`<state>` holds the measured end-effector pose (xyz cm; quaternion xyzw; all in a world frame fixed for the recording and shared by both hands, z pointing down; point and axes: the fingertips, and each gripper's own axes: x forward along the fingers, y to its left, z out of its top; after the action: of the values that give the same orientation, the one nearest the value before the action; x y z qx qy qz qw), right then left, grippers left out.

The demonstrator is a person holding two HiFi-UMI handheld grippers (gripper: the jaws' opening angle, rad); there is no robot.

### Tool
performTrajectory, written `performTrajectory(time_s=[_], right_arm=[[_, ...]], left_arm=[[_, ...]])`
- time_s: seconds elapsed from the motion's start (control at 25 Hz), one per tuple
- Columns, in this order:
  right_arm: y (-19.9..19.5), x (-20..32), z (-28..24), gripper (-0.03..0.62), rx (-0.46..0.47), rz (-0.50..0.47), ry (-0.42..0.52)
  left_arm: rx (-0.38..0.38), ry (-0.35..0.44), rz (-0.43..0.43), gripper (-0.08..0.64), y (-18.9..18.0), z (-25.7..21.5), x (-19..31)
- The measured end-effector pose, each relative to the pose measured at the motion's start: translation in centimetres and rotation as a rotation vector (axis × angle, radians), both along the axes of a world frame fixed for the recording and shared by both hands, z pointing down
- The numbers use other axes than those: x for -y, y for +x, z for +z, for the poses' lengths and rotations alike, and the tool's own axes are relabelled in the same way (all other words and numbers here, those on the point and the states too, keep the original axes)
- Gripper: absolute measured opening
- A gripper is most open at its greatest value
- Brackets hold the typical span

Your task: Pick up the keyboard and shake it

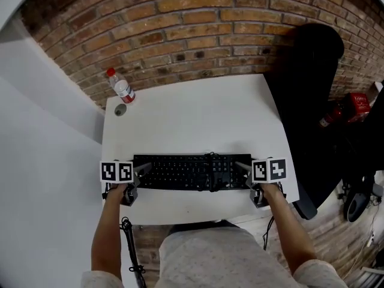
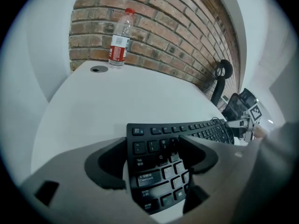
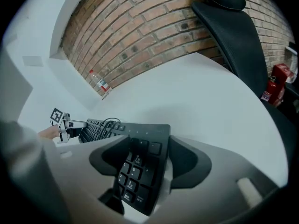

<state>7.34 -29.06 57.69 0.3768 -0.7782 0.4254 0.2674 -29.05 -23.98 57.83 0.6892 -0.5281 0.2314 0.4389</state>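
The keyboard (image 1: 192, 171) lies across the near part of the surface (image 1: 192, 119). Its left end sits between the fingers of the left gripper (image 1: 144, 170), its right end between those of the right gripper (image 1: 241, 168). A bottle (image 1: 121, 86) stands at the far left corner, with a hole (image 1: 120, 110) just before it. A chair (image 1: 306, 89) stands to the right, before the wall (image 1: 198, 29).

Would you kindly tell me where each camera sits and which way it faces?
Head view: on the person's head, looking steeply down at the table, keyboard and bottle; both forearms, the left gripper and right gripper show.
Left gripper view: rides the left gripper, looking over the keyboard's left end toward the brick wall; its own open jaws show.
Right gripper view: rides the right gripper, looking over the keyboard's right end; its own open jaws show.
Shared: each gripper view shows the other gripper at the keyboard's far end.
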Motion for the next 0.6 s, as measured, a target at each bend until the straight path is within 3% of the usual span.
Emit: performTrajectory(time_s=[0.28, 0.6], right_arm=[[-0.1, 0.6, -0.8, 0.275, -0.018, -0.022, 0.060], [-0.2, 2.4, -3.2, 0.275, -0.037, -0.058, 0.182]], left_arm=[[0.022, 0.036, -0.047, 0.350, 0.2, -0.5, -0.9], [0.092, 0.192, -0.097, 0.350, 0.2, -3.6, -0.7]])
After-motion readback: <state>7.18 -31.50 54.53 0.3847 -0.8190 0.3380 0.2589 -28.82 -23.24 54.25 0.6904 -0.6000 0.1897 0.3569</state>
